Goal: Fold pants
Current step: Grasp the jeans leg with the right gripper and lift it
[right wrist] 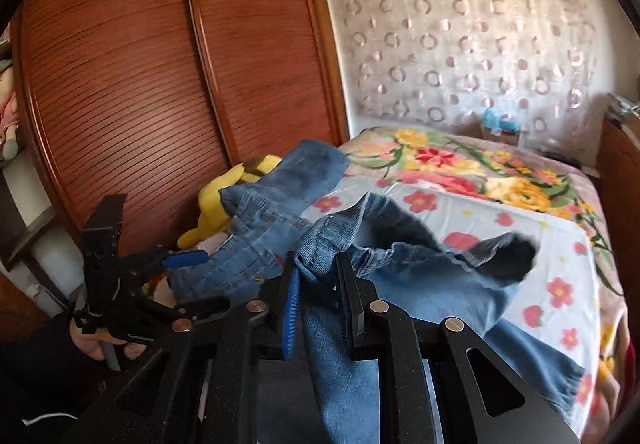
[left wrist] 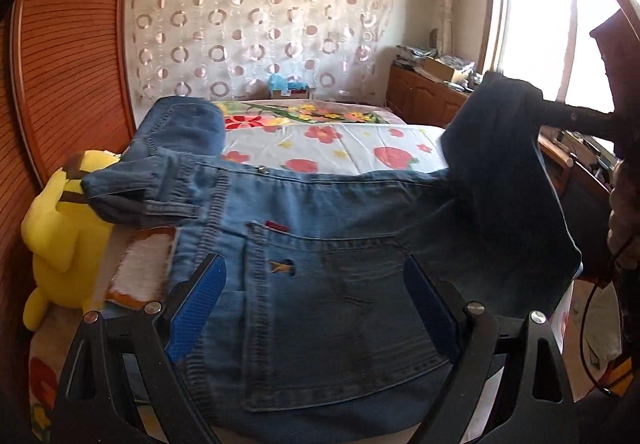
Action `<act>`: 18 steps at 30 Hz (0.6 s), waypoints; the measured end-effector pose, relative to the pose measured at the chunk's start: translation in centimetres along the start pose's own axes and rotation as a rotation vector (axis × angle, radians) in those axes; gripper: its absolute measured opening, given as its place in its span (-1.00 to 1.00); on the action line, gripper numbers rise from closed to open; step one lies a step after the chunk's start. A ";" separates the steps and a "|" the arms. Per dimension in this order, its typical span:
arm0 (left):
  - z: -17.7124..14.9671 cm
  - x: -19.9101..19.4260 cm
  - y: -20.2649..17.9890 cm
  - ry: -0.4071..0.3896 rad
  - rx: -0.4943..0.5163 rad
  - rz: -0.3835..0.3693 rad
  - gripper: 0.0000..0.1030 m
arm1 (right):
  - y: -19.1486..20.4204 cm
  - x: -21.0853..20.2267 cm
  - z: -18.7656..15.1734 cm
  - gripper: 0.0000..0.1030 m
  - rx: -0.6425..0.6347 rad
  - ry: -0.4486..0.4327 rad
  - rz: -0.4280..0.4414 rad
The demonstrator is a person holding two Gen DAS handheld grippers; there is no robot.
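Note:
Blue jeans [left wrist: 320, 228] lie across the floral bed, waistband to the left and a back pocket facing up. Just above that pocket my left gripper [left wrist: 314, 262] stands wide open, its blue pads apart and pressing on nothing. One pant leg is lifted at the right, where my right gripper [left wrist: 540, 96] shows as a dark shape against the window. In the right wrist view my right gripper [right wrist: 318, 264] is shut on a fold of the jeans [right wrist: 400, 284], and the cloth hangs down between its fingers. The left gripper [right wrist: 216, 279] is at the left, held by a hand [right wrist: 92, 340].
A yellow plush toy [left wrist: 60, 220] sits by the waistband against the wooden wardrobe [right wrist: 140, 84]. The flowered sheet [left wrist: 340, 148] stretches back to a curtain with rings. A wooden cabinet [left wrist: 420, 92] with clutter stands under the bright window [left wrist: 540, 24].

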State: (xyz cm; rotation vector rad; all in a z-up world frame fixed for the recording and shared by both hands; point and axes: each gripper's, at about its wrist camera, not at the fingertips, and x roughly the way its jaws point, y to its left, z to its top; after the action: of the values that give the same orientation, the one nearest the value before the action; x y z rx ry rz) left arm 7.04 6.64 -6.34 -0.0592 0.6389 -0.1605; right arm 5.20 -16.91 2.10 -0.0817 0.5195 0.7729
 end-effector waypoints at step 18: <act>0.2 3.9 -3.2 0.066 0.060 -0.073 0.76 | -7.0 4.6 -2.4 -0.14 0.106 0.105 -0.226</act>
State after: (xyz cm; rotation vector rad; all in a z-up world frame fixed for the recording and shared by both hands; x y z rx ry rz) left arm 9.83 2.80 -8.08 -0.0193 0.6980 -0.2527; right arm 11.75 -19.57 -2.97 -0.0814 0.6378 0.5211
